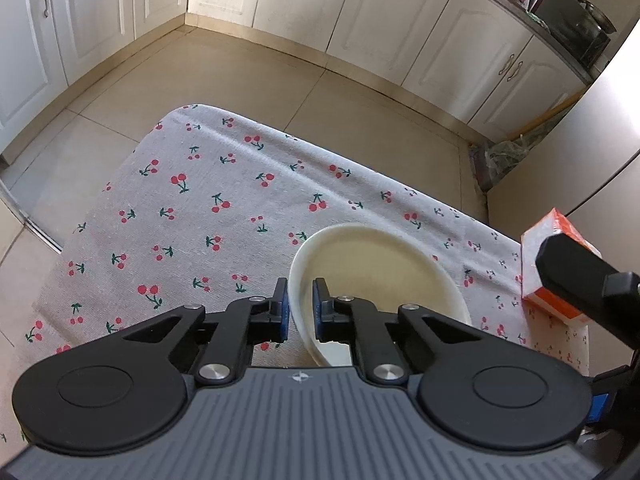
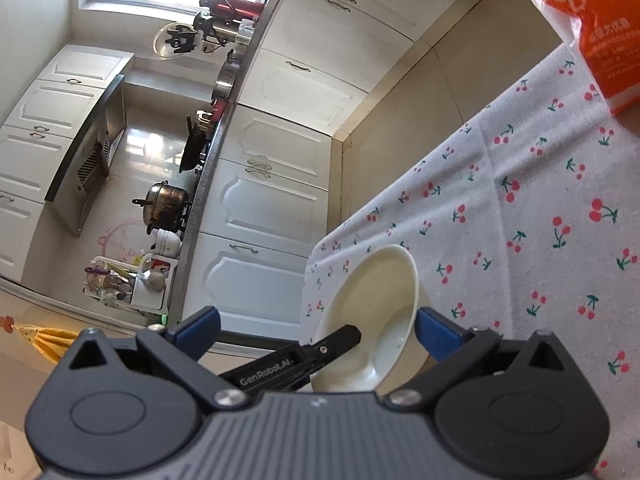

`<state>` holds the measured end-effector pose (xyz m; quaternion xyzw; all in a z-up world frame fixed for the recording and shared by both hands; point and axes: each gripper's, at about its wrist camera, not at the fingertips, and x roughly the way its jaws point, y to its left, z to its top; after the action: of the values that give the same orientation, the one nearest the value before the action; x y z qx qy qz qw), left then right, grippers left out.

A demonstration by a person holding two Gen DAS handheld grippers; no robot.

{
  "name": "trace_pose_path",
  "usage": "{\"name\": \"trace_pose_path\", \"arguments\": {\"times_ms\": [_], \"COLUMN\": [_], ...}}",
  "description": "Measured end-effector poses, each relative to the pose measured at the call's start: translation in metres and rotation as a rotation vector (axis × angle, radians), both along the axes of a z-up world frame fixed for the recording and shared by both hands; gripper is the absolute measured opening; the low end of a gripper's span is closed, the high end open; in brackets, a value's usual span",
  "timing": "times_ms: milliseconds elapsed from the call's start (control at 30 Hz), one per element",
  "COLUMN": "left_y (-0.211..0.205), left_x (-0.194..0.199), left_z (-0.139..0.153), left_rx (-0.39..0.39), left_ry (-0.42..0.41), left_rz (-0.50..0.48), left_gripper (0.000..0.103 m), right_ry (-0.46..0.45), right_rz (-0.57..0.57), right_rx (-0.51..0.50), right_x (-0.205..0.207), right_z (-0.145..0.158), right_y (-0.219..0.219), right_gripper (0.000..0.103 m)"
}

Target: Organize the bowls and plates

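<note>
Your left tongs (image 1: 301, 309) are clamped on the near rim of a cream bowl (image 1: 376, 264), one pad outside the wall and one inside. The bowl sits near the right end of the table (image 1: 192, 216), which is covered in a cherry-print cloth, and in the right wrist view it looks tipped up on its side. Your right tongs (image 2: 316, 330) stand wide apart beside the bowl, gripping nothing.

The hold is on a thin, smooth edge only, so the bowl could pivot or slip out if you swing it quickly. The cloth could also drag and bunch under the bowl if you slide it rather than lift it.

An orange and white packet (image 1: 554, 272) stands just to the right of the bowl, near the right tongs; a wide sweep that way could knock it over. The table's edge lies close behind the bowl, with tiled floor (image 1: 248, 68) below.
</note>
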<state>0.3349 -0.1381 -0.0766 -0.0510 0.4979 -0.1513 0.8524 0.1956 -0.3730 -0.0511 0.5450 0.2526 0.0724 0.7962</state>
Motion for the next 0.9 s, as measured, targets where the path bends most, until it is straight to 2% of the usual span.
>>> {"name": "trace_pose_path", "arguments": {"times_ms": [367, 900], "left_y": [0.004, 0.001], "left_x": [-0.016, -0.07], "left_z": [0.009, 0.033], "left_rx": [-0.05, -0.098], "left_ry": [0.014, 0.025], "left_rz": [-0.014, -0.044], "left_gripper": [0.009, 0.01], "right_ry": [-0.043, -0.065], "right_rz": [0.009, 0.012], "right_rx": [-0.019, -0.022], "right_x": [-0.026, -0.071], "right_z": [0.018, 0.037], "right_y": [-0.002, -0.002], "right_gripper": [0.103, 0.103]}}
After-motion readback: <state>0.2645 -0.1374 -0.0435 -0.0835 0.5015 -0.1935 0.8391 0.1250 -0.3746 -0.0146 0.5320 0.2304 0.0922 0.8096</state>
